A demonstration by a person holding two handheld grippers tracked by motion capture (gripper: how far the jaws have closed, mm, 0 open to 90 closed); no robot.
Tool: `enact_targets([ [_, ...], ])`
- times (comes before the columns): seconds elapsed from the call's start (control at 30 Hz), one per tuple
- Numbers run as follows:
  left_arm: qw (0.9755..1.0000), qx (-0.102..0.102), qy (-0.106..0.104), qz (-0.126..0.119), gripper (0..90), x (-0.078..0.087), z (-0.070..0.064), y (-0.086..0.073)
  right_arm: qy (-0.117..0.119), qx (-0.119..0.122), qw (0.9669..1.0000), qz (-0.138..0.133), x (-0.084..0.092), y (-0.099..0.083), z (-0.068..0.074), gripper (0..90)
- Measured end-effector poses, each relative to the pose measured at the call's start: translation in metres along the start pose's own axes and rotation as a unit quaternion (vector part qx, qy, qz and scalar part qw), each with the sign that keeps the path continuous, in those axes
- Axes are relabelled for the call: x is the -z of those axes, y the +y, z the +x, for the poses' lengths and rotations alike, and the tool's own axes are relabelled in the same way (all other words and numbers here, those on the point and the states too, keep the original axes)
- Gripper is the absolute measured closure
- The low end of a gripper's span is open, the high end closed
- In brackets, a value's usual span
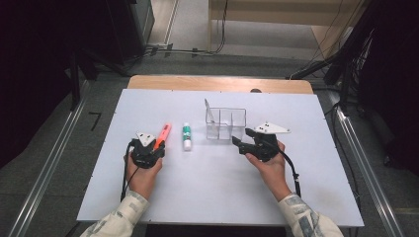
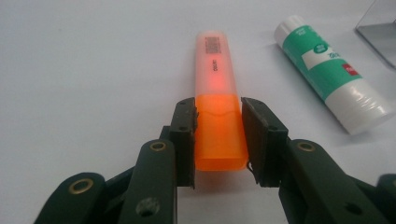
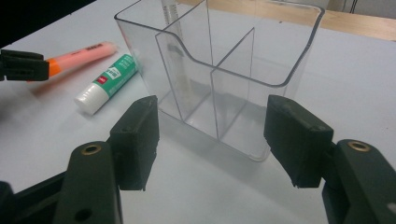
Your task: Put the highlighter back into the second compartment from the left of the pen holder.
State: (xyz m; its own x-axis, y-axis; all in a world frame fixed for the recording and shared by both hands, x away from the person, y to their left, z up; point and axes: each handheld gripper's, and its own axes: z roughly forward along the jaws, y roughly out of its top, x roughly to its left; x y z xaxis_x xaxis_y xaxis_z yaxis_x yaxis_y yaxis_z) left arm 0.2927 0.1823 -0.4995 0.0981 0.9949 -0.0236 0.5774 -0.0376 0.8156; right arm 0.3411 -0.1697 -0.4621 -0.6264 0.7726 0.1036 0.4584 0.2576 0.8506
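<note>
The left tool (image 2: pixel 218 135) has its two black jaws closed on the orange end of a highlighter (image 2: pixel 217 112), one pad pressed to each flat side. The left gripper view shows this grip close up: the pen lies flat on the white bench (image 2: pixel 93 70), its pale translucent cap pointing away from the tool, a barcode near the far tip. The high view cannot show the pads, but it places the pen (image 1: pixel 162 136) slanting up and to the right from the left tool (image 1: pixel 153 146), well inside the bench's left half.

Just beside the highlighter lies a glue stick (image 2: pixel 332 74), green and white, apart from the pen and not touching it. From above it (image 1: pixel 187 137) sits between the pen and a clear organizer (image 1: pixel 226 123), roughly parallel to the bench's sides.

The right tool (image 3: pixel 212 140) hangs with its jaws wide apart and nothing between them, aimed at the organizer (image 3: pixel 219 70). The right gripper view reveals what the overhead hides: the box is split by clear walls into compartments, and a thin stick stands in a far one. Its near bottom corner lies between the pads' line of sight but short of touching them. In that view the left tool's jaw (image 3: pixel 23 65) shows at the far left on the pen (image 3: pixel 84 55).

From above, the right tool (image 1: pixel 247 139) sits just right of the organizer. Bare bench stretches in front of both hands and out to the right edge.
</note>
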Motion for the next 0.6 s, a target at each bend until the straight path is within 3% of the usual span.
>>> enact_targets([
  [0.27, 0.9997, -0.007, -0.002, -0.021, 67.4, 0.009, 0.000, 0.004, 0.001, 0.000, 1.0000, -0.001, 0.000, 0.000, 0.001, 34.3],
  [0.6, 0.9987, -0.011, -0.025, -0.044, 67.5, 0.021, -0.005, 0.011, 0.001, 0.000, 1.0000, 0.000, 0.001, 0.000, 0.001, 34.3],
])
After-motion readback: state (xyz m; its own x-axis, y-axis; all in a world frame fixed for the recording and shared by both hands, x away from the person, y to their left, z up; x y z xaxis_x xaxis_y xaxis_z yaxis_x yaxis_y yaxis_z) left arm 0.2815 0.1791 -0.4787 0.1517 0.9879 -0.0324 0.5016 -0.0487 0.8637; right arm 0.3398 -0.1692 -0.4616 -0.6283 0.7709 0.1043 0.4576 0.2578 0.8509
